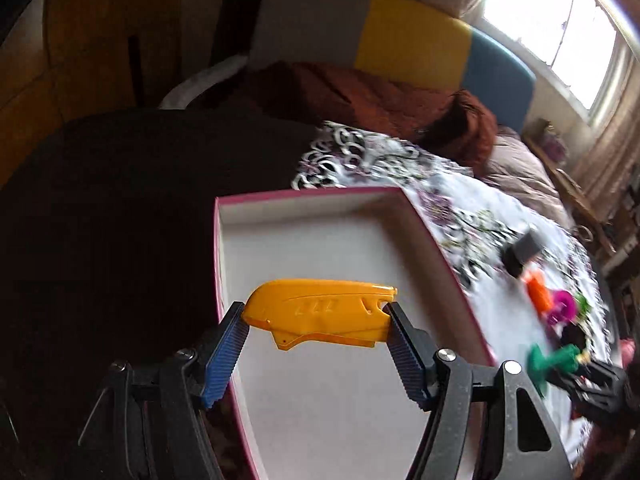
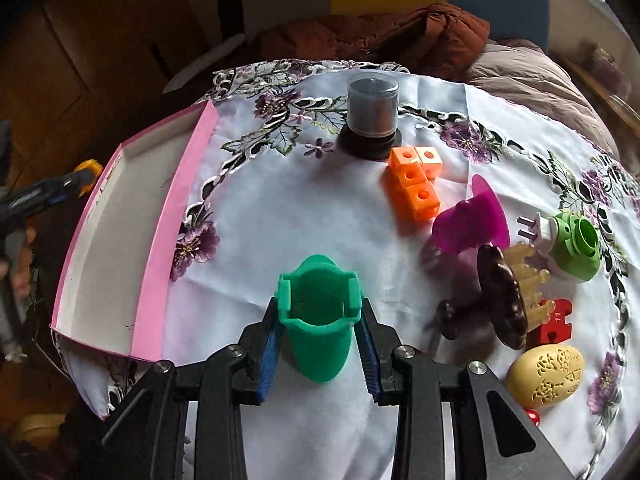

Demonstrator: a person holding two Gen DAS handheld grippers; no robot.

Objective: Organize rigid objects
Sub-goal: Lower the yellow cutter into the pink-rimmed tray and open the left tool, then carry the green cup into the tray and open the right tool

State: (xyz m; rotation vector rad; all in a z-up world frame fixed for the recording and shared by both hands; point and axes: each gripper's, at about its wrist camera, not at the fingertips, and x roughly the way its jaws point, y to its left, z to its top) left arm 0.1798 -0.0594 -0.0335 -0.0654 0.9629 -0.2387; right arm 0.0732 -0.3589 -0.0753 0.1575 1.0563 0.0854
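My left gripper (image 1: 316, 320) is shut on a yellow plastic piece (image 1: 320, 314), gripped end to end and held above the white inside of the pink-edged box (image 1: 320, 240). In the right wrist view that box (image 2: 176, 216) lies at the left of the table, and the left gripper (image 2: 72, 184) shows beside it with the yellow piece (image 2: 90, 172) at its tip. My right gripper (image 2: 318, 320) is shut on a green plastic cup-shaped piece (image 2: 318, 320), held above the white flowered cloth (image 2: 280, 208). The same green piece (image 1: 554, 362) shows at the right of the left wrist view.
On the cloth lie a dark capped jar (image 2: 372, 112), orange linked cubes (image 2: 416, 184), a magenta piece (image 2: 472, 220), a light green plug adapter (image 2: 572, 244), a brown comb-like piece (image 2: 504, 296), a red block (image 2: 554, 320) and a carved yellow egg (image 2: 546, 374). A brown jacket (image 2: 400, 36) lies behind the table.
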